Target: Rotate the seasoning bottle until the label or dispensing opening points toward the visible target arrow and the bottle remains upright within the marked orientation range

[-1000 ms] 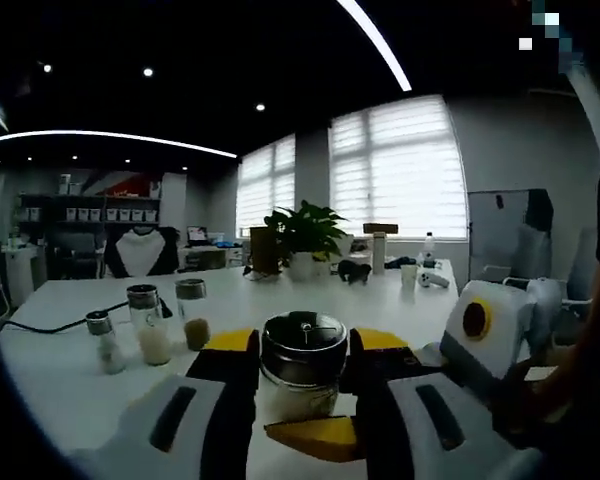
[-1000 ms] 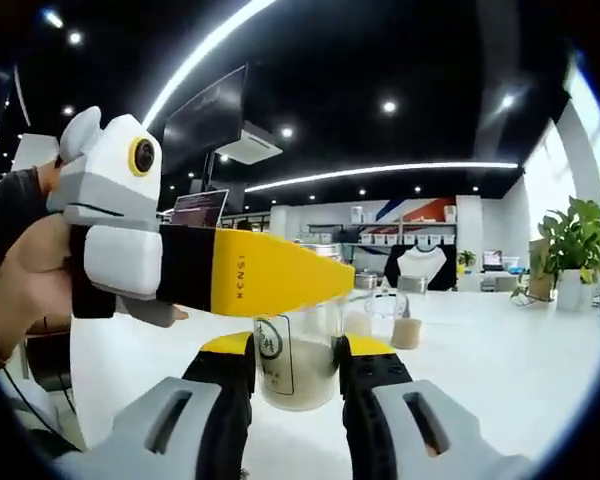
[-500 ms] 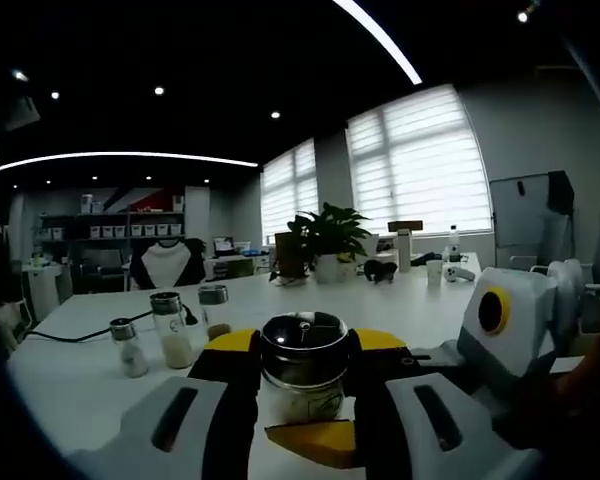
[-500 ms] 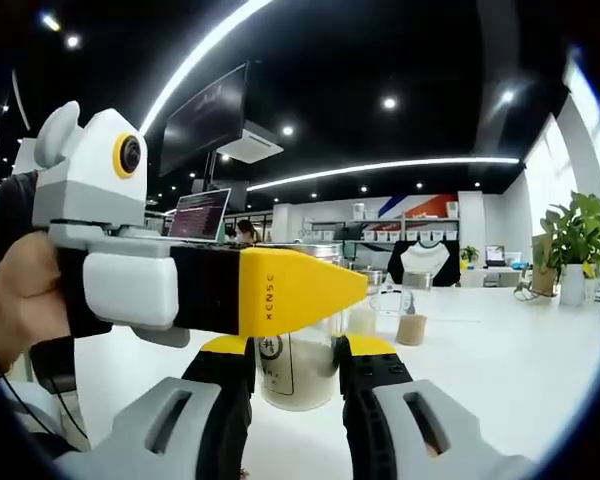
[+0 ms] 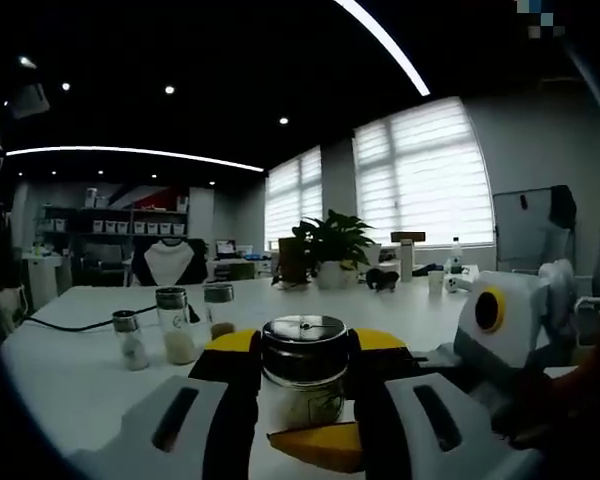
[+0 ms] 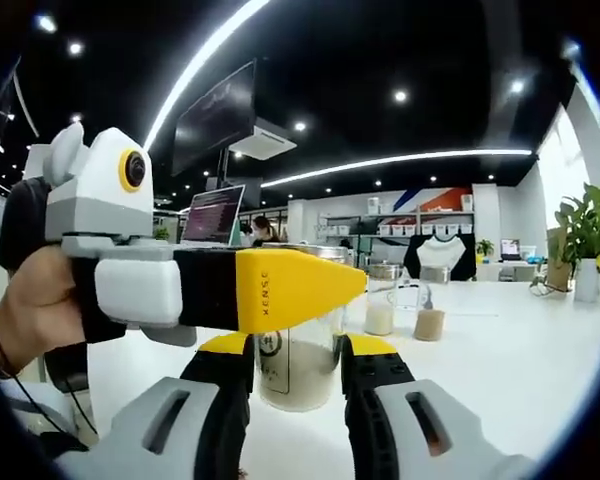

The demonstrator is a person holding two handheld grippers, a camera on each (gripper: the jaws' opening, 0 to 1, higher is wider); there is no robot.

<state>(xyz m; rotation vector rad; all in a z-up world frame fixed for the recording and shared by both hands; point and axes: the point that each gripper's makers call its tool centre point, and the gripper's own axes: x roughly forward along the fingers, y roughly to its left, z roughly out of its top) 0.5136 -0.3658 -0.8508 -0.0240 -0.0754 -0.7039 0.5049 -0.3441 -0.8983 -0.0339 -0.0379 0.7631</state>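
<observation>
A glass seasoning bottle with a shiny metal lid stands upright on the white table, holding pale granules. My left gripper is shut on its upper part, one yellow-tipped jaw pressing each side of the lid. The right gripper reaches in low from the right. In the right gripper view the bottle shows a small round label facing the camera. My right gripper is shut on the glass body. Above it the left gripper comes in level from the left, held by a hand.
Three small seasoning jars stand in a row at the table's left, with a black cable behind them. A potted plant and small items sit at the far edge. Two jars stand right of the bottle in the right gripper view.
In the right gripper view the left gripper went from tilted to level across the bottle's top. Both cameras shifted slightly. The bottle stays held between both pairs of jaws.
</observation>
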